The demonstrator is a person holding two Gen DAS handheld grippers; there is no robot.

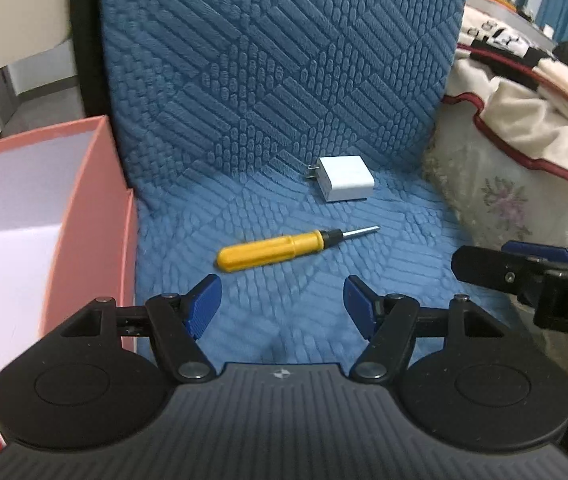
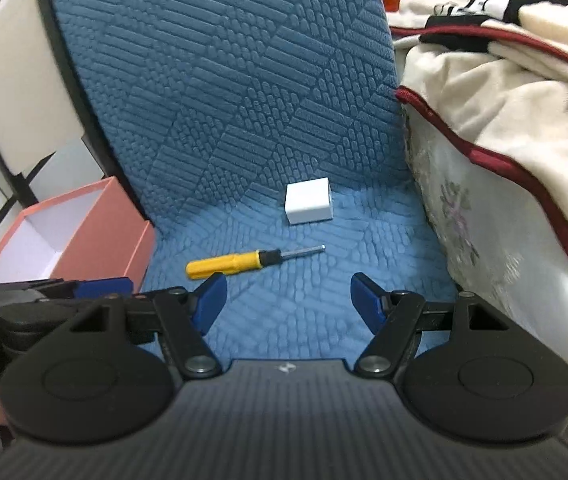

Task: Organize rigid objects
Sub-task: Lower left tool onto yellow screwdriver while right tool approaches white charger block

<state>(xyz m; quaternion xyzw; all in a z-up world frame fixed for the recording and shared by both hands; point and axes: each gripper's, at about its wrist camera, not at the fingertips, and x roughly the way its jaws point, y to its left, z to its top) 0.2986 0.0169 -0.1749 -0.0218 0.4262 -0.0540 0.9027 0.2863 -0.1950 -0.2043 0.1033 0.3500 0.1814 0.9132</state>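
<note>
Left gripper (image 1: 282,304): fills the bottom of the left wrist view; blue pads apart, jaws released, nothing between them but blue cover.
Right gripper (image 2: 287,302): same place in the right wrist view; jaws likewise released, pads clear of everything.
Screwdriver (image 1: 284,249): yellow handle, dark collar, short metal shaft; lies flat on the seat just above the left gripper's pads in frame, shaft toward the right. In the right wrist view it (image 2: 244,262) lies just above the left pad, not touching.
Charger (image 1: 343,178): white cube at mid-frame, where the seat meets the backrest, apart from the screwdriver.
Left view only: two metal prongs on the charger's left face; the right gripper (image 1: 523,270) entering at the right edge, seen side-on.
Right view only: charger (image 2: 308,200) as a plain cube, prongs hidden; the whole open top of the pink box (image 2: 96,236), white inside; the left gripper (image 2: 84,288) at lower left, partly behind the right gripper's body; a pale panel (image 2: 8,60) with a slot, upper left.
Chair cover (image 1: 284,80): blue, quilted, over seat and backrest.
Pink box, left view (image 1: 96,208): left edge, beside the seat, cut off by the frame.
Blanket (image 1: 523,120): cream with dark red trim, right side, beside the seat.
Obstruction: none between either gripper and the two objects.
</note>
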